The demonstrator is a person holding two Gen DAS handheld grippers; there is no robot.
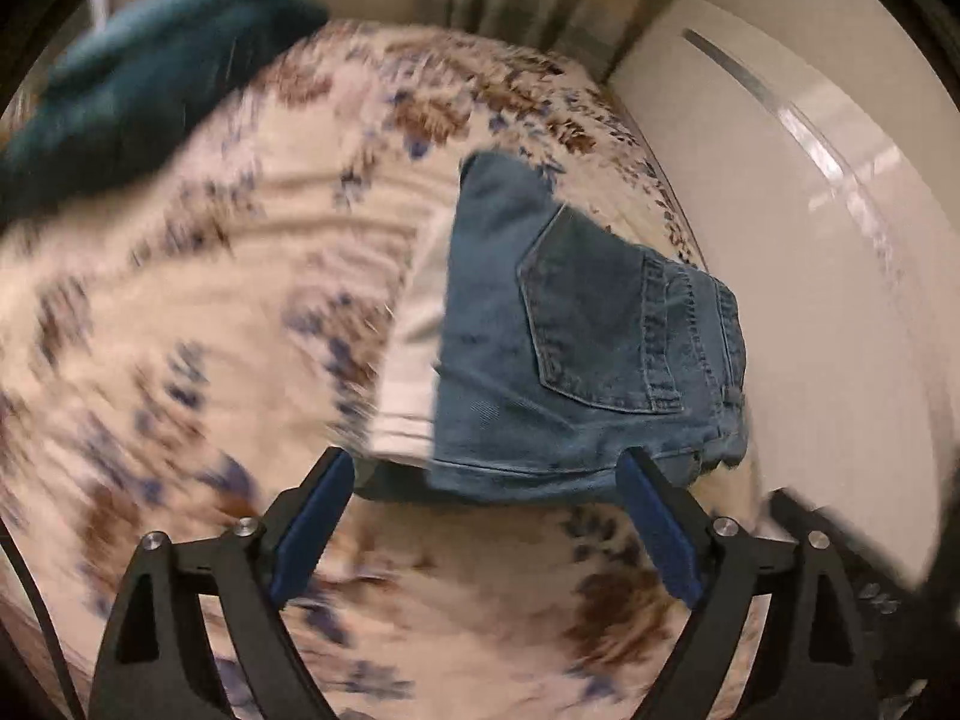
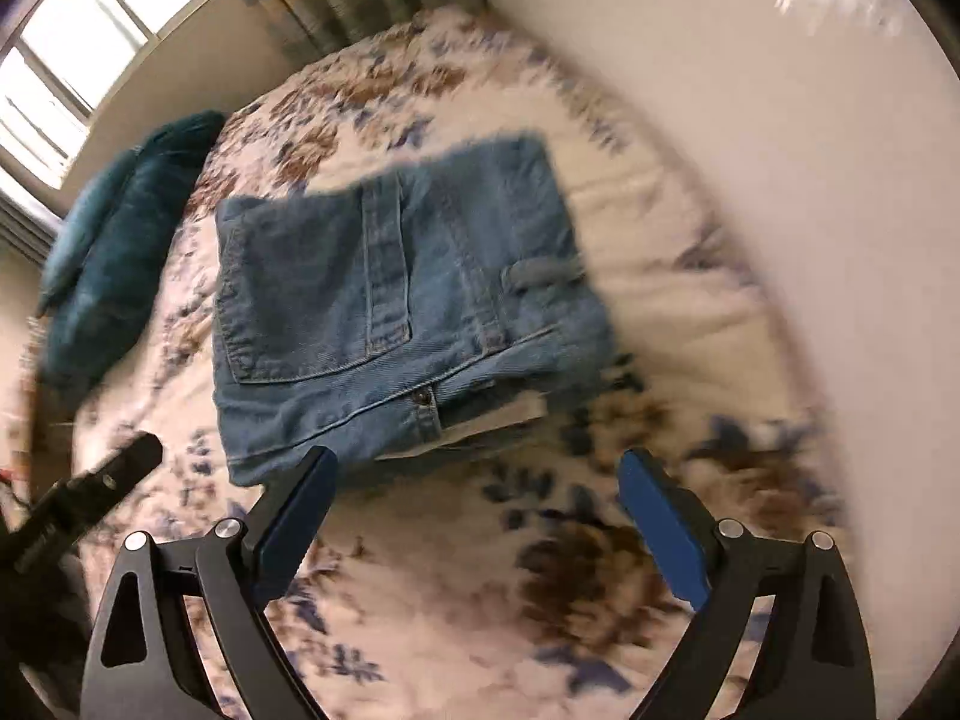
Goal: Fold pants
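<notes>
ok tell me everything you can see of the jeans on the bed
The jeans are light blue denim, folded into a compact, roughly rectangular stack. A back pocket, a seam, a belt loop and a metal rivet show on top; pale inner fabric peeks out at one edge. They lie flat on the floral bedspread, and neither gripper touches them.

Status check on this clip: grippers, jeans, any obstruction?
Left gripper open, empty. Right gripper open, empty. Jeans folded in a compact stack on the floral bedspread. Teal pillow off to one side, nothing blocking.
</notes>
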